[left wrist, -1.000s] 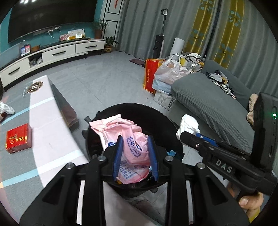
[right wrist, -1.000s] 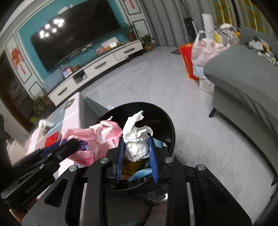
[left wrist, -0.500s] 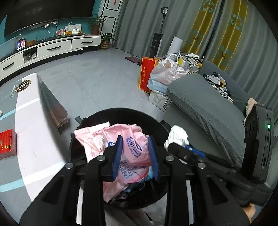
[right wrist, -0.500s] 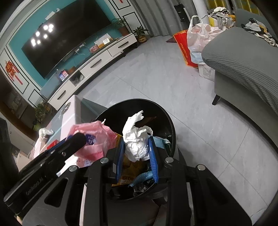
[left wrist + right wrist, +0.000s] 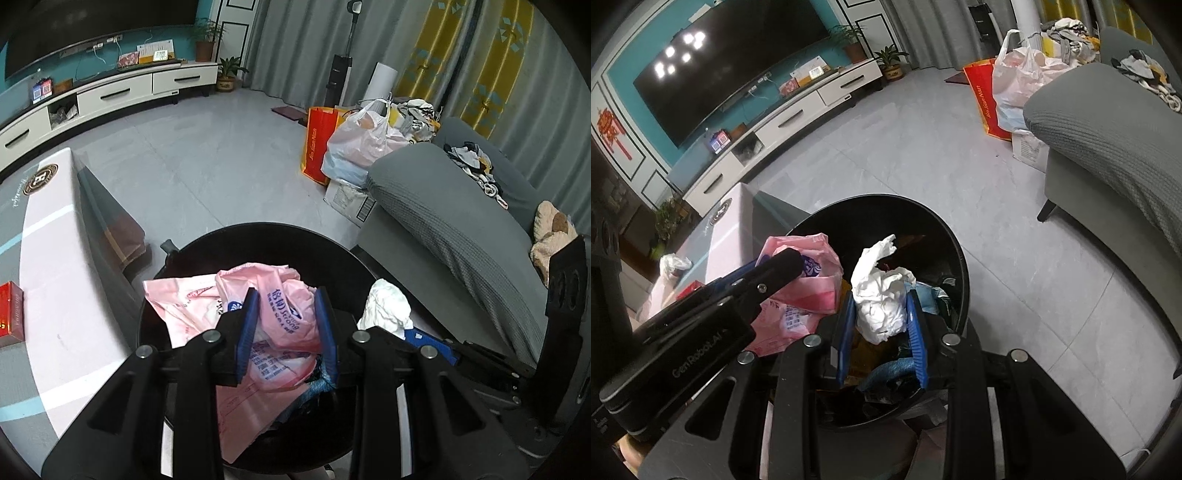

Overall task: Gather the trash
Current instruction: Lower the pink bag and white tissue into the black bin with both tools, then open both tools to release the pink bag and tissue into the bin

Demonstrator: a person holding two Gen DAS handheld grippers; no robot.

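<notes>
A round black trash bin (image 5: pixel 266 236) (image 5: pixel 882 210) stands on the floor beside the low table, with mixed rubbish inside. My left gripper (image 5: pixel 286 295) is shut on a crumpled pink plastic bag (image 5: pixel 284 314) (image 5: pixel 812 288), held over the bin's opening. My right gripper (image 5: pixel 881 295) is shut on a wad of white tissue (image 5: pixel 882 295) (image 5: pixel 388 306), also over the bin, to the right of the bag. Each gripper shows at the edge of the other's view.
A white and grey low table (image 5: pixel 48 258) with a red box (image 5: pixel 11 314) lies left of the bin. A grey sofa (image 5: pixel 461 221) stands to the right. Full bags (image 5: pixel 362 144) and a red bag sit beyond it. A TV cabinet (image 5: pixel 783 122) lines the far wall.
Both grippers have moved forward and a little down over the bin, which now looks larger and sits under the bag and the tissue. Both grips are unchanged.
</notes>
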